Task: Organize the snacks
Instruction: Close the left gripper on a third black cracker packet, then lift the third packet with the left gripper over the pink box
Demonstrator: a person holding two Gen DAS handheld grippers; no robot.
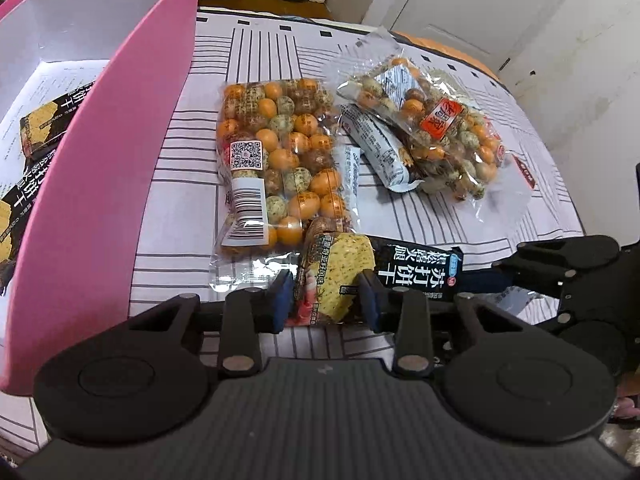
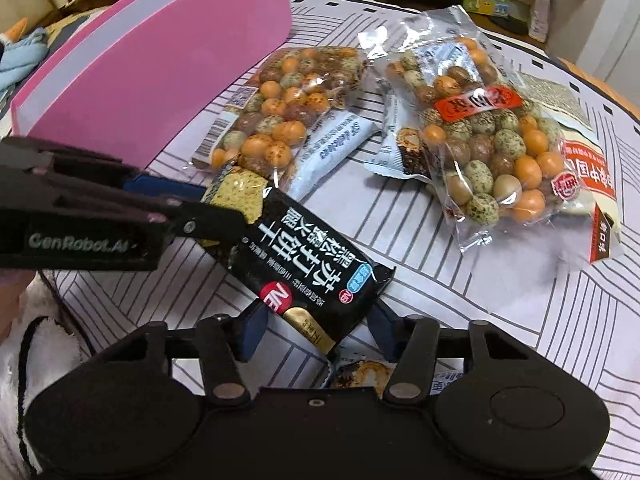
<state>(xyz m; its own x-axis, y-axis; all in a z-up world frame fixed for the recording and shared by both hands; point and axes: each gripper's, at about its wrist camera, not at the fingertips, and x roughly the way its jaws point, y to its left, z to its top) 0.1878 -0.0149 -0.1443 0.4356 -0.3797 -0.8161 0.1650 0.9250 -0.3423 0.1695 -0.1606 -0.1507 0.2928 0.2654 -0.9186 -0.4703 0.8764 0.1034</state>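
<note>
A black cracker packet (image 1: 416,268) (image 2: 304,248) lies on the striped cloth, near the pink box (image 1: 100,160) (image 2: 180,60). My left gripper (image 1: 327,300) is shut on the end that shows a yellow cracker; in the right wrist view its fingers (image 2: 208,216) clamp that end from the left. My right gripper (image 2: 318,332) straddles the packet's other, gold-marked end, with a thin gap still showing at the pads, so it is open. Its fingers (image 1: 560,268) show at the right of the left wrist view. Inside the box lie more black cracker packets (image 1: 40,120).
Two clear bags of orange and speckled nuts (image 1: 272,160) (image 1: 440,136) lie beyond the packet, with white-and-blue bar wrappers (image 1: 380,148) (image 2: 332,148) between them. A red-and-white packet (image 2: 580,176) sits far right. Another wrapper (image 2: 360,372) lies under my right gripper.
</note>
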